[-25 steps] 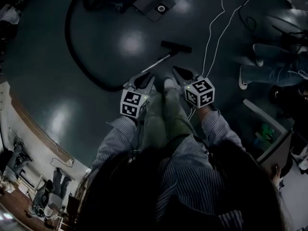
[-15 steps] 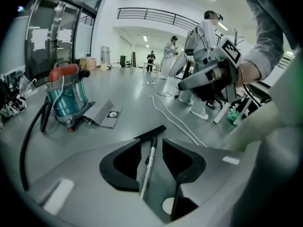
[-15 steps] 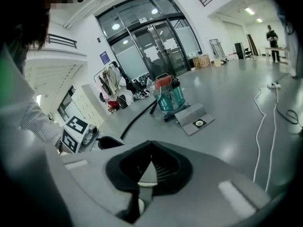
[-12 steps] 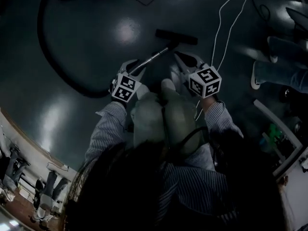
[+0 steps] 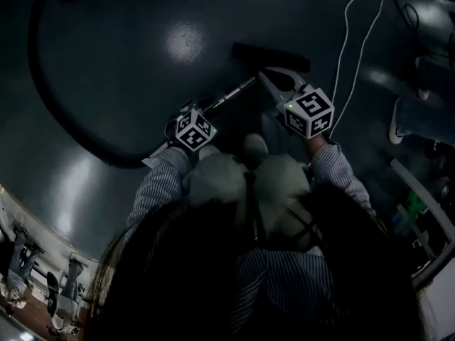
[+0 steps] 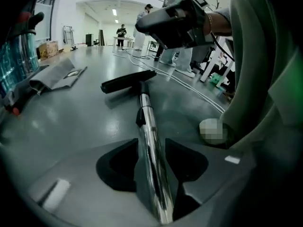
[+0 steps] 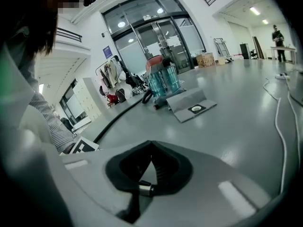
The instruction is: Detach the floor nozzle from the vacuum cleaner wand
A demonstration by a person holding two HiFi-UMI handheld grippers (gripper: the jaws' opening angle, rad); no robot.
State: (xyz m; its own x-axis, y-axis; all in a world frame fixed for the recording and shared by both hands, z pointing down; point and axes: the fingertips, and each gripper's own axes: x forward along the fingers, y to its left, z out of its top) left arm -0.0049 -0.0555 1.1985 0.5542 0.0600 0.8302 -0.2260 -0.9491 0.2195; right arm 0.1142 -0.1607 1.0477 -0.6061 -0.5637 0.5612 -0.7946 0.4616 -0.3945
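Note:
The black floor nozzle [image 5: 270, 55] lies on the grey floor, joined to the chrome wand [image 5: 231, 94]. My left gripper [image 5: 194, 109] sits low over the wand's near part. In the left gripper view the wand [image 6: 147, 126] runs straight between that gripper's [image 6: 151, 143] jaws towards the nozzle [image 6: 128, 81]. Those jaws are opening, and the pads do not visibly press on the wand. My right gripper [image 5: 269, 75] is shut and empty, its tips just short of the nozzle. Seen from the right gripper view, its own tips [image 7: 151, 144] meet.
A black hose [image 5: 43, 84] curves away left to the vacuum body [image 7: 161, 84], with a flat grey piece [image 7: 191, 105] beside it. White cables [image 5: 348, 41] trail on the right. Another person's shoe [image 5: 398, 126] stands at the right. My knees [image 5: 242, 176] are close behind the grippers.
Both grippers have sunk towards the floor as the person crouched. The left gripper rolled and came down over the wand. The right gripper moved closer to the nozzle, still shut.

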